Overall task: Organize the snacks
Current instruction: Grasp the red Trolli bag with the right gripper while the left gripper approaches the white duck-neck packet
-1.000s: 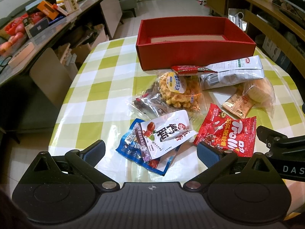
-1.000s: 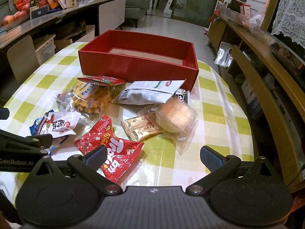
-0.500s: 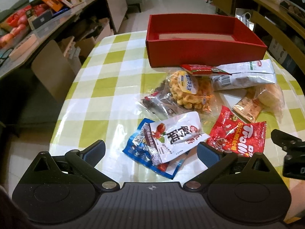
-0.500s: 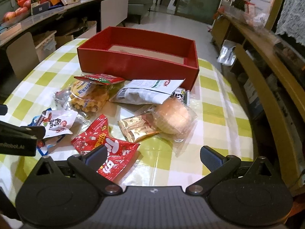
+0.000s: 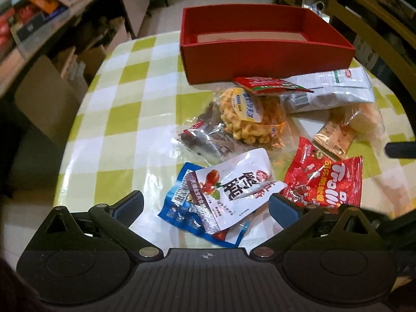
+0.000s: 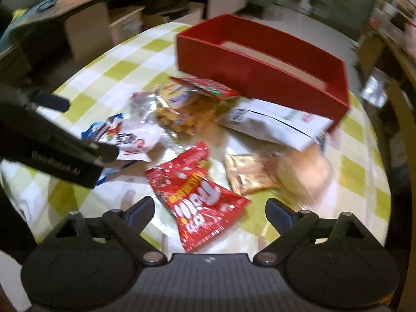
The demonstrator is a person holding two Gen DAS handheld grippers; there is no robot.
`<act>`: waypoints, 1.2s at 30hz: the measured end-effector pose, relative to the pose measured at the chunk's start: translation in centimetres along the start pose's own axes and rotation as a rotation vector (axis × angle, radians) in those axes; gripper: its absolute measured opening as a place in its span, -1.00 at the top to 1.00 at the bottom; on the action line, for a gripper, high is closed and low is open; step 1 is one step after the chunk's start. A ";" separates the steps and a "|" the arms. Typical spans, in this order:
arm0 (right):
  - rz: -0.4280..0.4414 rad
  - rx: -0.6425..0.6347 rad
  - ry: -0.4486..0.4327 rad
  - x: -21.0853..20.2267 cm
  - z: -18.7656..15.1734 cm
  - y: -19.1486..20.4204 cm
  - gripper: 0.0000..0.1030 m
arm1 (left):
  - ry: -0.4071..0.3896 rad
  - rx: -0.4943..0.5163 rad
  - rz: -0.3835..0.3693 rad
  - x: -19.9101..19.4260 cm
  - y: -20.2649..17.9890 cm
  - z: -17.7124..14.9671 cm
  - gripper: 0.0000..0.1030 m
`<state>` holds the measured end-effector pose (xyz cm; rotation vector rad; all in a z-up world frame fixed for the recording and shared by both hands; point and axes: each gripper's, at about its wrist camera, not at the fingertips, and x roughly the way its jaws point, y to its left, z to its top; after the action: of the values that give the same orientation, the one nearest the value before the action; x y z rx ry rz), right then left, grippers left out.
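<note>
One red box [image 5: 265,57] is sitting on one checked table [image 5: 124,119]. Nine snack packs are lying in front of it: one white pouch [image 5: 234,182] overlapping one blue pack [image 5: 176,208], one red candy bag [image 5: 325,182], one gold sachet [image 5: 331,140], one wrapped bun [image 5: 364,119], one clear bag of yellow puffs [image 5: 249,119], one clear bag of dark pieces [image 5: 205,137], one flat red packet [image 5: 267,84] and one grey-white bag [image 5: 335,88]. Two grippers are hanging over them, the left gripper [image 5: 205,205] and the right gripper [image 6: 209,208].
</note>
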<state>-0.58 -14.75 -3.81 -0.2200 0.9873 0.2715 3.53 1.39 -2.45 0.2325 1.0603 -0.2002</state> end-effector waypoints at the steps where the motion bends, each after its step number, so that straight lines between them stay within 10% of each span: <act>1: 0.008 -0.021 0.003 0.4 0.2 0.1 -0.89 | 0.010 -0.018 -0.015 0.1 0.4 0.1 -1.00; 14: 0.120 -0.170 0.102 5.8 1.6 0.6 -0.63 | 0.012 -0.116 -0.077 -0.1 2.6 1.2 -1.00; 36: 0.154 0.038 0.114 3.1 0.1 -3.0 -0.16 | 0.077 -0.111 -0.143 1.4 1.0 1.4 -1.00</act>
<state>2.09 -17.17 -6.21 -0.1262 1.1233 0.3834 5.62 1.91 -2.94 0.0646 1.1623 -0.2621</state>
